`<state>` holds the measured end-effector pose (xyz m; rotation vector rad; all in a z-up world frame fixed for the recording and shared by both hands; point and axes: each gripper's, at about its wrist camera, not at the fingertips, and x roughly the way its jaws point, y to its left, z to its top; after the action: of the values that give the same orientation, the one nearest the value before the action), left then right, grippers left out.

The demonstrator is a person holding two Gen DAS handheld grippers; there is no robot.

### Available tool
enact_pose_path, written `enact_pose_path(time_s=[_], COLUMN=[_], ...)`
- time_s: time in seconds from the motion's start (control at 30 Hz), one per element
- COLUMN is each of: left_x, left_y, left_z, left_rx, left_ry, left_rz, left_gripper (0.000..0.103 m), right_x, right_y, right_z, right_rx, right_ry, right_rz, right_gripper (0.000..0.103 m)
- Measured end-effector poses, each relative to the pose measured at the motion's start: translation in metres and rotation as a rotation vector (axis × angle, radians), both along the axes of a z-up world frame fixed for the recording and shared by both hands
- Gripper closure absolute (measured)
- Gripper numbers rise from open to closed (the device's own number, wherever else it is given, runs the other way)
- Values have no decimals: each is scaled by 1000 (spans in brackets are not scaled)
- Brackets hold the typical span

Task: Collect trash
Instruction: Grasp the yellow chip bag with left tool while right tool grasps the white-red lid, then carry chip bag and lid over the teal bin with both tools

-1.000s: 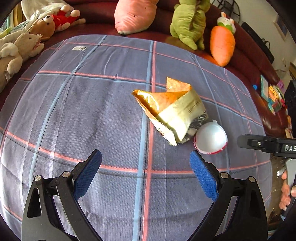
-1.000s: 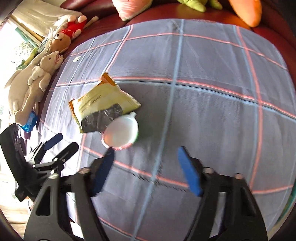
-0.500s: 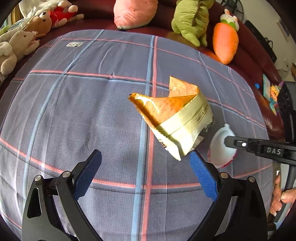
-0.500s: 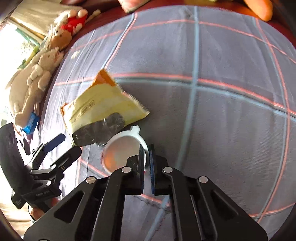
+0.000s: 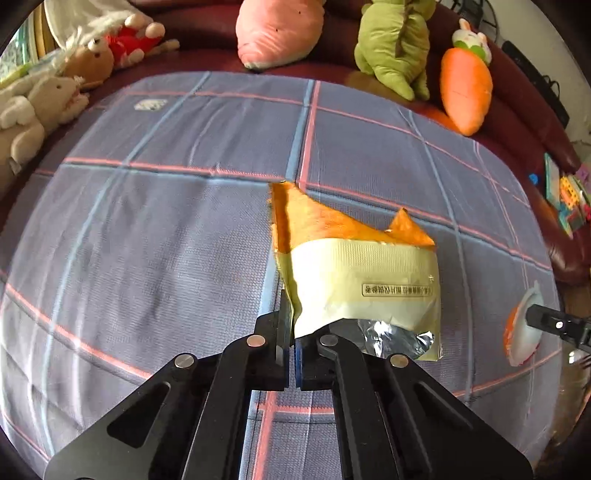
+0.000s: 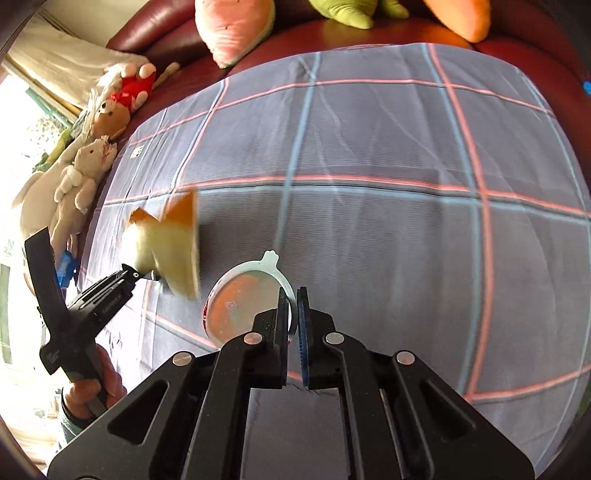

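Observation:
A torn orange and cream snack bag [image 5: 362,273] stands up off the plaid cloth [image 5: 166,221]. My left gripper [image 5: 293,325] pinches its lower left edge, and the jaws are closing with the bag's foil between the pads. In the right wrist view the bag [image 6: 166,243] is blurred and hangs from the left gripper [image 6: 138,275]. My right gripper [image 6: 293,314] is shut on the rim of a round white plastic cup [image 6: 243,302] with orange residue inside, tipped on edge. The same cup [image 5: 522,332] shows at the far right of the left wrist view.
Plush toys line the dark red sofa: a pink one [image 5: 277,33], a green one [image 5: 395,44], an orange carrot [image 5: 465,88], bears and a rabbit [image 5: 44,99] at left. Colourful toy blocks [image 5: 565,199] lie at right. A hand [image 6: 92,384] holds the left gripper's handle.
The left jaws went from wide open to shut on the bag's edge, and the bag stands more upright. The right gripper closed on the cup's rim, tipped it up and carried it away from the bag.

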<state>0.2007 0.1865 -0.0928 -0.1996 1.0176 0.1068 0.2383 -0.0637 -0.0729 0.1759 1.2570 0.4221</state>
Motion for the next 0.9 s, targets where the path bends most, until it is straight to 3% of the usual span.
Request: enact_pose_path(time_s=[0.37,0.9], left_x=[-19,-41], left_y=[-62,-266], left_z=[41,66], left_rx=[-18,-3], left_ry=[-67,-89], left_rz=[-119,-500], left_gripper=[102,101], right_x=[-36,-134], right_y=[-80,-286], right_z=[31,57], right_rx=[48,89], right_ry=[-70,-169], right_rz=[-120,-457], right_gripper=[98,98])
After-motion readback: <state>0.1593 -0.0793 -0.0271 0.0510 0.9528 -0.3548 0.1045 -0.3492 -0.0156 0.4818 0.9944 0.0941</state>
